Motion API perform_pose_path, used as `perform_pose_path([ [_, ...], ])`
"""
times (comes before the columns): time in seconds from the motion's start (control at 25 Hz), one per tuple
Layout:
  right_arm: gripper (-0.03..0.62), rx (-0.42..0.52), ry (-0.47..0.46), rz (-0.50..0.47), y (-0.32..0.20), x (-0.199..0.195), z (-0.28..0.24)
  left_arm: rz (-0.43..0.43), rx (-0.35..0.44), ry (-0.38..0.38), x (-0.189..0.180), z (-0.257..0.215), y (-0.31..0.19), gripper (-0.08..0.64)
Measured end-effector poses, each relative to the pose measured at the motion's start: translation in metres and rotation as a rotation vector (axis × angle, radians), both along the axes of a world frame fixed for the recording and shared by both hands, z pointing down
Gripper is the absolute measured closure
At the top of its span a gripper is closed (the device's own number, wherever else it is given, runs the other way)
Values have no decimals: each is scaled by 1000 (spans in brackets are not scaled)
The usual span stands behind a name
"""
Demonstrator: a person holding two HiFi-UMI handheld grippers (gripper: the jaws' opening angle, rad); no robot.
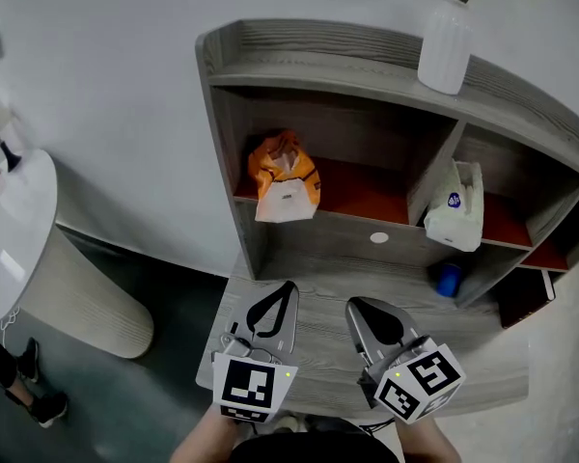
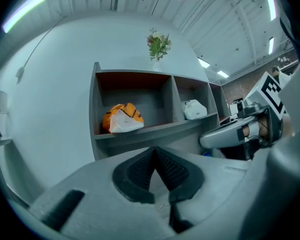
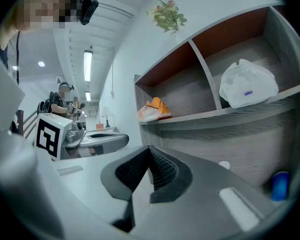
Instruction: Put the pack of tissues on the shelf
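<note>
An orange-and-white pack of tissues [image 1: 285, 177] [image 2: 121, 118] [image 3: 152, 110] lies in the left compartment of the grey wooden shelf [image 1: 367, 66], at its front edge. A white plastic-wrapped pack [image 1: 455, 207] [image 3: 247, 84] leans in the compartment to its right. My left gripper [image 1: 288, 285] [image 2: 154, 149] is shut and holds nothing. It hovers over the desk surface [image 1: 318, 287] below the shelf, well short of the orange pack. Beside it, my right gripper [image 1: 352, 304] [image 3: 149, 149] is also shut and empty, and both point at the shelf.
A white ribbed vase [image 1: 446, 46] with a plant stands on the shelf's top. A small blue object [image 1: 449, 279] [image 3: 279, 185] sits at the desk's back right. A round white table [image 1: 14, 230] stands at the left, with a person's feet [image 1: 34, 389] beside it.
</note>
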State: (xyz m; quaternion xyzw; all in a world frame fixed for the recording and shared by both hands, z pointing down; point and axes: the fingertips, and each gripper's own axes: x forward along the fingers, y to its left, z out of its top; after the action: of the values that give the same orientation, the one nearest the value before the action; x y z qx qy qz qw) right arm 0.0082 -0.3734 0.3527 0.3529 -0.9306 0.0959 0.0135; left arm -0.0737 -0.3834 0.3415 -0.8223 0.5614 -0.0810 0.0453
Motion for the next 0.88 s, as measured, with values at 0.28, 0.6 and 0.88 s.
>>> perform_pose_path([
  [0.28, 591, -3, 24, 4, 2, -1, 5, 25, -45, -4, 5, 13, 5, 560],
  [0.6, 591, -11, 36, 9, 5, 0, 9, 26, -76, 2, 5, 21, 8, 560],
  [0.88, 591, -21, 43, 19, 8, 5, 14, 37, -92, 2, 8, 27, 11, 559],
])
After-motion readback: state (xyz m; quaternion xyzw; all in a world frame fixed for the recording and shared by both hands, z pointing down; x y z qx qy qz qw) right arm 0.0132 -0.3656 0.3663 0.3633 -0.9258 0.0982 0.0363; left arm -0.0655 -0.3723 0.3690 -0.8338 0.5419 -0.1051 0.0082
